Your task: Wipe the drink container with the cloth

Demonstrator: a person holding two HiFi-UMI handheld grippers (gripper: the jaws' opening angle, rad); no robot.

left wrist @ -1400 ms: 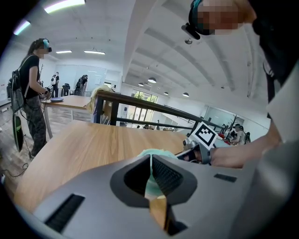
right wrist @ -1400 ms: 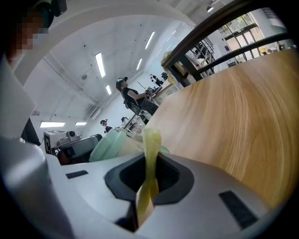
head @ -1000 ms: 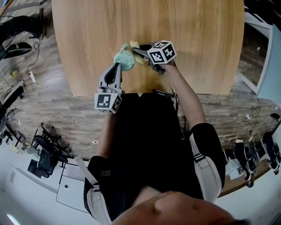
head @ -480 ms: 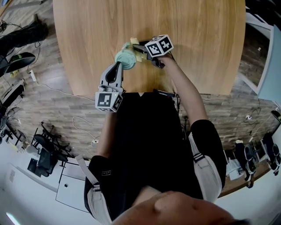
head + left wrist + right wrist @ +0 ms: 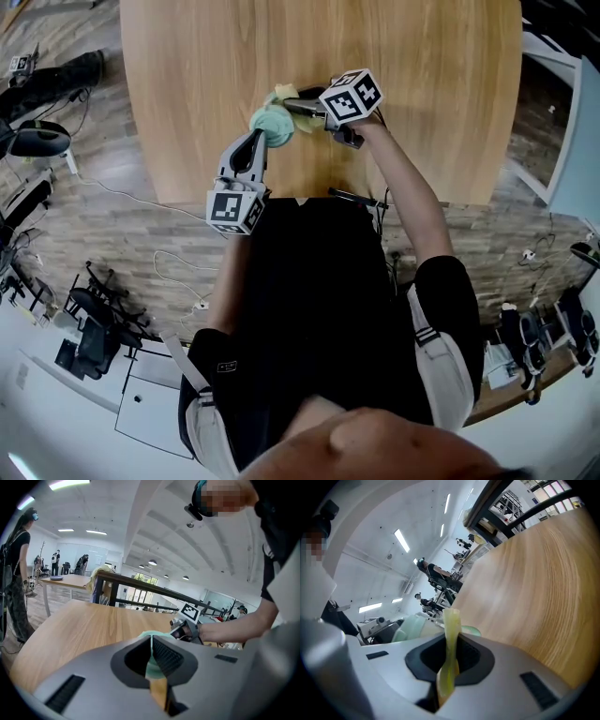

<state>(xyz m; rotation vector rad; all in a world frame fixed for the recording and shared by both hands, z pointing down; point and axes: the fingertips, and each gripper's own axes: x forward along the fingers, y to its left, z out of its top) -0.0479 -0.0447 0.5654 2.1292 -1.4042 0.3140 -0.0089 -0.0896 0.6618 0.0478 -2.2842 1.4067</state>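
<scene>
A mint-green drink container (image 5: 271, 124) stands on the wooden table (image 5: 422, 56) near its front edge. My left gripper (image 5: 257, 142) reaches up to it from below and is shut on its thin green edge (image 5: 151, 654). From the right, my right gripper (image 5: 290, 105) is shut on a yellow cloth (image 5: 285, 94), which lies against the container's top and right side. In the right gripper view the cloth (image 5: 450, 641) stands pinched between the jaws, with the container (image 5: 410, 628) just beyond. The right gripper (image 5: 186, 624) also shows past the left jaws.
The table's front edge runs just above my torso. Cables (image 5: 112, 192) and dark chairs (image 5: 37, 141) lie on the wood floor at the left. A person (image 5: 15, 573) and another table (image 5: 61, 579) stand far off to the left.
My right gripper with the cloth has shifted a little up and to the right beside the container. The left gripper has stayed shut on the container in the same place.
</scene>
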